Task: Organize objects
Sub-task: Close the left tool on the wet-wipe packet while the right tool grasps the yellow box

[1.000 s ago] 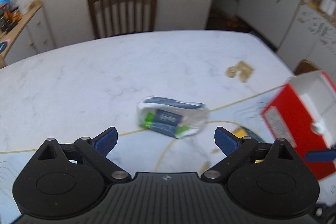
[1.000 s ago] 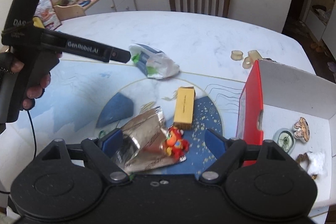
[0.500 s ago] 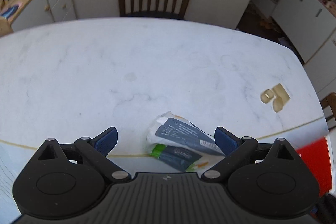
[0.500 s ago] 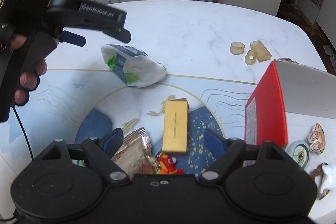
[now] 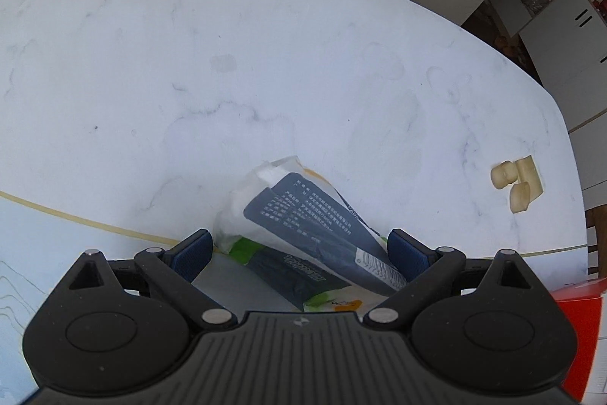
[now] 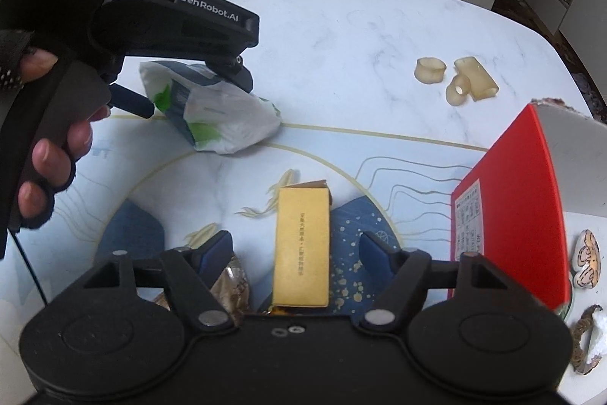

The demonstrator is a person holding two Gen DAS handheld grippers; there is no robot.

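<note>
Over on the left, left gripper [image 5: 299, 251] is hanging with jaws spread around the white plastic packet [image 5: 303, 234], pads not yet pressing; the packet is lying slantwise across the mat's yellow line [image 6: 379, 135]. Right gripper [image 6: 296, 249] is closing, its pads standing clear of the yellow box [image 6: 302, 245] that is pointing lengthwise away from it. Bare marble table [image 5: 189, 63] is stretching beyond; the red box [image 6: 519, 211] is standing at the right.

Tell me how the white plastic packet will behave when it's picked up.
The white plastic packet looks crinkled and loosely filled, so it will probably crumple and sag. Its glossy film may slip. It lies flat, so rolling seems unlikely.
</note>
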